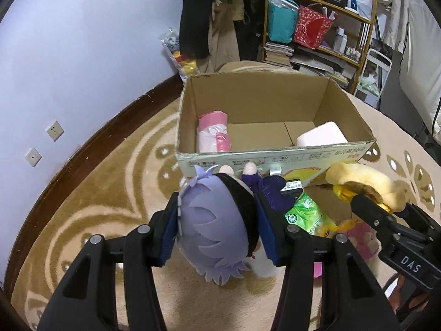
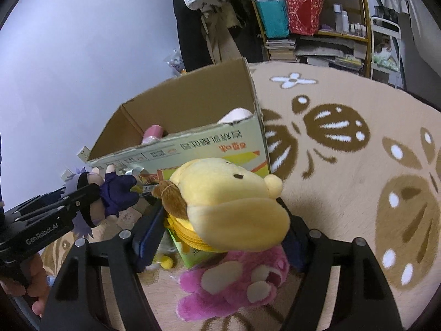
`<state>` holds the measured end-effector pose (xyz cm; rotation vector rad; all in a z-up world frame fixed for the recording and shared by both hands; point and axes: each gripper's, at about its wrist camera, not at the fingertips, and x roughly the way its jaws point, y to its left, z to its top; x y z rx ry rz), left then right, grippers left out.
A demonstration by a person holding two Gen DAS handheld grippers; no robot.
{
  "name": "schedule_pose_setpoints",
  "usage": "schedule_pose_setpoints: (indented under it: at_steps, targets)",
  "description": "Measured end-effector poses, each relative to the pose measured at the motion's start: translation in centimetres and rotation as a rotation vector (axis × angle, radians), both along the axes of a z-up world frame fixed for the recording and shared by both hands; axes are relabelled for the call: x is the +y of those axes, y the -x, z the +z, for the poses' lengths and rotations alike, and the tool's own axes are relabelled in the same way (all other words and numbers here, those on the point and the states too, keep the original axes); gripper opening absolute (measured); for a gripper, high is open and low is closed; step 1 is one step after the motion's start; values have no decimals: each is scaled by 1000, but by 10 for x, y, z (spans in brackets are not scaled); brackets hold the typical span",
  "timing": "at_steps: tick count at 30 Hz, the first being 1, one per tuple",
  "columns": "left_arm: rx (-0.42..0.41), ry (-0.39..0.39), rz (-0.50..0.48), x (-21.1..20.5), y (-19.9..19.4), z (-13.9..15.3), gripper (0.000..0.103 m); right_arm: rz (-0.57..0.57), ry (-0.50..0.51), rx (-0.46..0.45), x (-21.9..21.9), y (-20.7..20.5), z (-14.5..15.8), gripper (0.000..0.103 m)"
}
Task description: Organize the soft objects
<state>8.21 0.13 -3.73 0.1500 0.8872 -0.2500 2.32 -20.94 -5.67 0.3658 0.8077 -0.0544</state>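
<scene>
My left gripper is shut on a purple-haired plush doll and holds it just before the near wall of an open cardboard box. The doll also shows in the right wrist view. My right gripper is shut on a yellow plush pouch with a zipper, held above the carpet beside the box; it shows in the left wrist view too. Inside the box lie a pink roll and a pale pink soft block. A magenta plush bear lies on the carpet under the pouch.
A green packet lies on the patterned carpet near the box. A cluttered shelf and hanging clothes stand behind. The white wall with sockets is at the left.
</scene>
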Motion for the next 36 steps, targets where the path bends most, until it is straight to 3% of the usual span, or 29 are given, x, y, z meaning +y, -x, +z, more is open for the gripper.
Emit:
schedule_pose_setpoints:
  at_steps: [9, 23, 33, 36]
  targets:
    - [-37, 25, 32, 12, 7, 14, 51, -4, 5, -38, 1, 9, 15, 78]
    - [-216, -14, 36, 13, 22, 51, 51, -9, 13, -143, -3, 18, 46, 78]
    - [-300, 23, 69, 22, 12, 72, 51, -16, 7, -199, -6, 17, 56, 78]
    - [-292, 62, 89, 26, 1, 77, 51, -24, 5, -215, -7, 17, 59, 78]
